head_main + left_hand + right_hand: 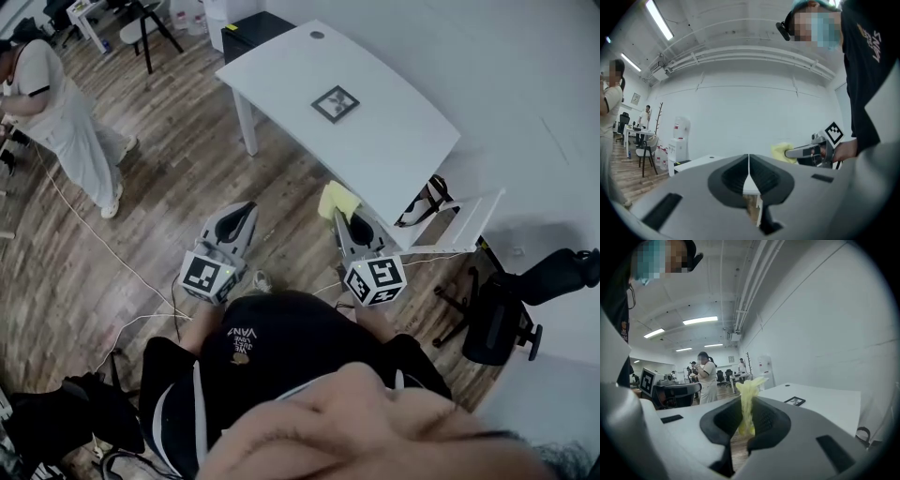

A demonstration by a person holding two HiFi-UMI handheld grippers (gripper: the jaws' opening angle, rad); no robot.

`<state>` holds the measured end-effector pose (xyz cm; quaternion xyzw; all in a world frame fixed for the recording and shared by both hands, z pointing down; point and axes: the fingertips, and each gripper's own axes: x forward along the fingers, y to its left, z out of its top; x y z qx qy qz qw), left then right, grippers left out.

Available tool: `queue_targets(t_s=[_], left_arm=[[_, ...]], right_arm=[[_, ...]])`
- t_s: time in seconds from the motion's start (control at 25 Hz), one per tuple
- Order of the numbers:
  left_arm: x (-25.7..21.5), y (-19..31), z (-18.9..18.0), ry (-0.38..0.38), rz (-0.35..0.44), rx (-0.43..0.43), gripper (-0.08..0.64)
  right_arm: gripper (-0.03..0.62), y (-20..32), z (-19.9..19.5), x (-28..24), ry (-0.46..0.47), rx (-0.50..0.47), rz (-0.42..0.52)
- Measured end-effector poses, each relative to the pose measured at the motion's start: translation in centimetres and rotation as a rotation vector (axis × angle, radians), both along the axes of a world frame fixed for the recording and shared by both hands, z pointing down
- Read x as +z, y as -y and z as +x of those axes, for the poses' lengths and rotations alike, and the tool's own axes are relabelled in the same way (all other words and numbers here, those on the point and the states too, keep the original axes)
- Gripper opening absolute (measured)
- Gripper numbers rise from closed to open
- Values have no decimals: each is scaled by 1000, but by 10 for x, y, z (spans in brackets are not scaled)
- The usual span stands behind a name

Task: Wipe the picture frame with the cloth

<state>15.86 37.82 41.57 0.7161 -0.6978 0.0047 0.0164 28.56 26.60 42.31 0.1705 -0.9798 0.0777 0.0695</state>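
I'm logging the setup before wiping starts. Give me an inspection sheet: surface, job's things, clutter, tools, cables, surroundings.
Surface: white table, top bare apart from the frame.
Job's things: picture frame lies flat on the table; yellow cloth is held near the table's near edge, apart from the frame.
Clutter: nothing seen on the table.
Tools: left tool has its jaws together and is empty; right tool is shut on the cloth.
Cables: white cable trails across the wooden floor.
Surroundings: bystander at far left; office chair at right.
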Motion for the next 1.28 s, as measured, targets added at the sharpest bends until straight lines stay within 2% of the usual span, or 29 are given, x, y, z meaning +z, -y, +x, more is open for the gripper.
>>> queue_targets(t_s=[0.32, 0.6, 0.92, 1.08, 1.28], left_arm=[[-4, 7, -57, -4, 10, 44, 17], [5, 27, -83, -34, 15, 76, 17], [11, 80, -113, -44, 1, 75, 17], [4, 113, -129, -9, 23, 91, 17], [2, 156, -147, -35, 32, 78, 17]], right_arm=[[44, 7, -43, -3, 18, 90, 13], [44, 22, -61, 4, -4, 128, -4], [43, 83, -89, 1, 4, 151, -2], [43, 114, -109, -3, 16, 140, 14], [44, 152, -129, -2, 13, 125, 15]])
